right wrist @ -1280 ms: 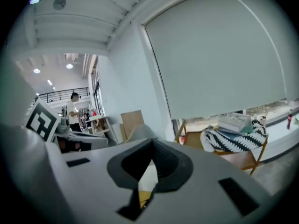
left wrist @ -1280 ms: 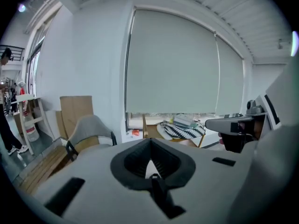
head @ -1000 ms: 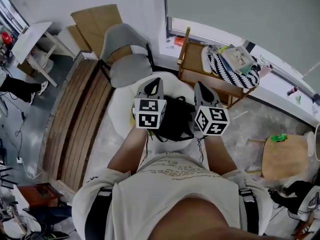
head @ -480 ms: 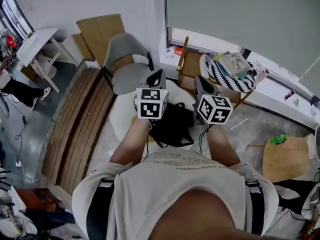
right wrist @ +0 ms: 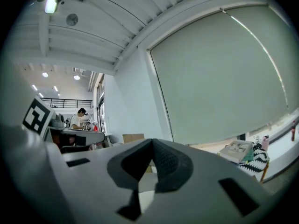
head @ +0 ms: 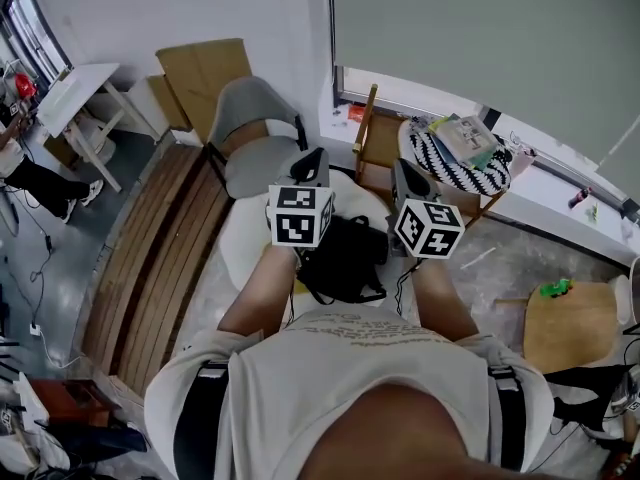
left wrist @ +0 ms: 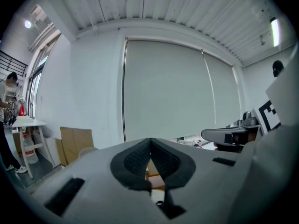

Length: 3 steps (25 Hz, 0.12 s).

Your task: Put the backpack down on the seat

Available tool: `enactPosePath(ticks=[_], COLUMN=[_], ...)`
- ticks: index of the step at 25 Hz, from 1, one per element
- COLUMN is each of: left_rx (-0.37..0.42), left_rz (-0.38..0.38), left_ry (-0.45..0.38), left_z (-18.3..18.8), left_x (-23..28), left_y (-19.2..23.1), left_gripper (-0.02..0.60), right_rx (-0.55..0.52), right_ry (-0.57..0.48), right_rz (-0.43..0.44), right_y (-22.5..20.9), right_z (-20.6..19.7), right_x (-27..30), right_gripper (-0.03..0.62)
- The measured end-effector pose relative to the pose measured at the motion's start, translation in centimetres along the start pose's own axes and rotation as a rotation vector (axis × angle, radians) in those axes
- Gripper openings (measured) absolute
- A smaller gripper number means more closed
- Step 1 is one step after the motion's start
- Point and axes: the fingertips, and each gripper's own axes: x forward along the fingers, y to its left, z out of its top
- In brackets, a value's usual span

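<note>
One black backpack [head: 345, 258] over white seat [head: 243, 236]

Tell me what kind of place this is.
Most likely a shared workroom or lab rather than a home: a white work table with a person beside it, cardboard sheets against the wall, loose cables, and a wide roller blind.

Prob. a studio/workspace: concrete floor [head: 60, 230] w/ cables [head: 42, 268], white desk [head: 75, 80], cardboard sheets [head: 200, 66], roller blind [head: 480, 38].
</note>
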Motion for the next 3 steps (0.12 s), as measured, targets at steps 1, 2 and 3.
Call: enactPosePath(ticks=[1,2,3], left_rx=[-0.006,-0.012,-0.017], left_rz=[-0.002,-0.003,-0.005], left_ry=[0.001,0.002,0.003], left_z=[-0.09,-0.16,-0.23], left_x=[0.02,0.03,0.03], left_y=[-0.01,0.0,0.01], left_gripper=[0.02,0.02,0.02], right_rx=[0.001,0.001,0.002], right_ry=[0.001,0.001,0.002], right_rz=[-0.001,-0.001,-0.002], right_y=[-0.11,-0.19,-0.27], right_z=[-0.08,-0.17,-0.26], right_x=[-0.01,-0.01,-0.02], right_gripper=[0.026,0.026,0.026])
